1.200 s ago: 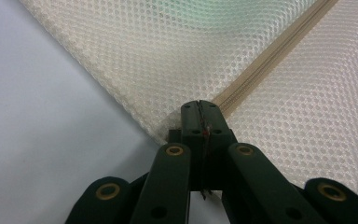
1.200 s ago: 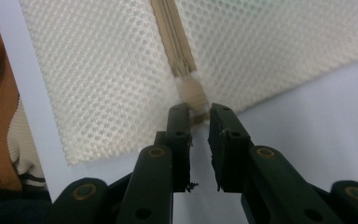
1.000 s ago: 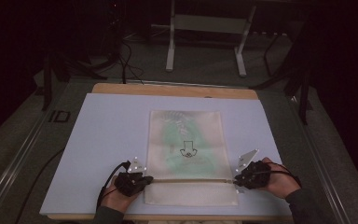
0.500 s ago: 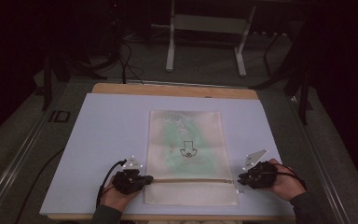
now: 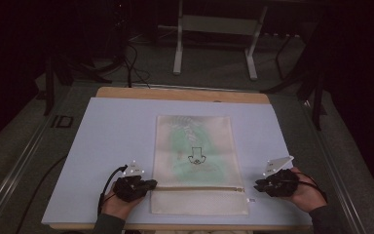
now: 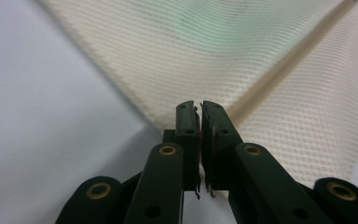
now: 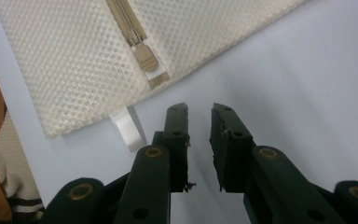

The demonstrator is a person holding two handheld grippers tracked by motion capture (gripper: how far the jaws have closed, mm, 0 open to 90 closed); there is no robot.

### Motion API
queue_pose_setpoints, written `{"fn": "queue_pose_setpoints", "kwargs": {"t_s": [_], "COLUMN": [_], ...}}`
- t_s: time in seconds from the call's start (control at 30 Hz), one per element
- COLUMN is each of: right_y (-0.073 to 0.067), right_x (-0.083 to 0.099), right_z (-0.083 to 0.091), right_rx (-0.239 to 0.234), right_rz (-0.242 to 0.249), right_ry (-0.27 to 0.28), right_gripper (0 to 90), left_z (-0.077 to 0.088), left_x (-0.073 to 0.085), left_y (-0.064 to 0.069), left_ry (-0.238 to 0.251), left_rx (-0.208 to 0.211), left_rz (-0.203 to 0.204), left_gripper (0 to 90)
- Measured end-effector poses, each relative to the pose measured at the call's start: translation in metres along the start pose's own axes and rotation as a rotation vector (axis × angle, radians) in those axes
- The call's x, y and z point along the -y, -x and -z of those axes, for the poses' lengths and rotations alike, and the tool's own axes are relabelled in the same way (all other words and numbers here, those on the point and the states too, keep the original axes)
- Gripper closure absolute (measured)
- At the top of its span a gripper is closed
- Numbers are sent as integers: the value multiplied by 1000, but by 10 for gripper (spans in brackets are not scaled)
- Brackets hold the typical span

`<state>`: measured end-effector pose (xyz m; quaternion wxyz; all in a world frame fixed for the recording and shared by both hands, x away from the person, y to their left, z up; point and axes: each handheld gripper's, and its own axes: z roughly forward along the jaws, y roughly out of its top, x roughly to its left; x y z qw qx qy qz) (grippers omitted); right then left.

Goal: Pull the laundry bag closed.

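left tool (image 6: pixel 200 109): just parting, empty | right tool (image 7: pixel 199 114): apart, empty | risk: mesh bag (image 5: pixel 195 146) unzips if zipper pull (image 7: pixel 145 57) snags

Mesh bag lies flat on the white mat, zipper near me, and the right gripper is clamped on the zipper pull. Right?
Not quite. In the right gripper view, the right gripper is open over bare mat, short of the zipper pull. The mesh bag does lie flat, zipper toward you.
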<state>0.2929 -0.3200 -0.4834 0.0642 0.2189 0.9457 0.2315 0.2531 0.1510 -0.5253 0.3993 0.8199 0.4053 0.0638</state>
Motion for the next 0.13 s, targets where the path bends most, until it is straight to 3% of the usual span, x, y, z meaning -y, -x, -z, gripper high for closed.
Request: {"fn": "queue_pose_setpoints", "kwargs": {"t_s": [0.13], "right_y": [1], "right_x": [3], "right_z": [-1], "right_rx": [1], "right_rz": [-9], "right_ry": [3], "right_gripper": [767], "left_z": [4], "left_x": [0], "left_y": [-2], "left_ry": [5], "left_rx": [-61], "left_rz": [-8], "left_gripper": [845]}}
